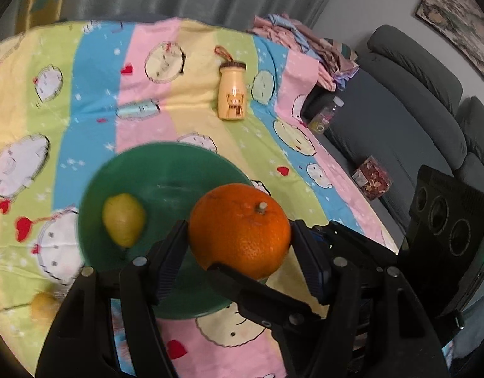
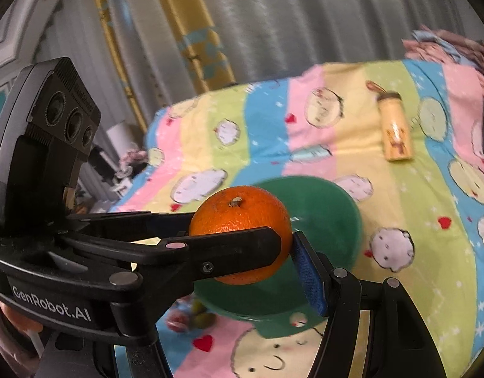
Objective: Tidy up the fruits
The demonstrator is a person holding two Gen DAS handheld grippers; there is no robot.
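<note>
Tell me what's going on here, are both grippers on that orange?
Yes. A person's two handheld grippers both clamp the same orange: the left gripper pinches it from the sides, and the right gripper crosses it from the other angle. The orange is carried above the near edge of the green bowl, not yet set down. One lemon already lies in the bowl. Another yellow fruit sits blurred on the striped cloth beside it.
</note>
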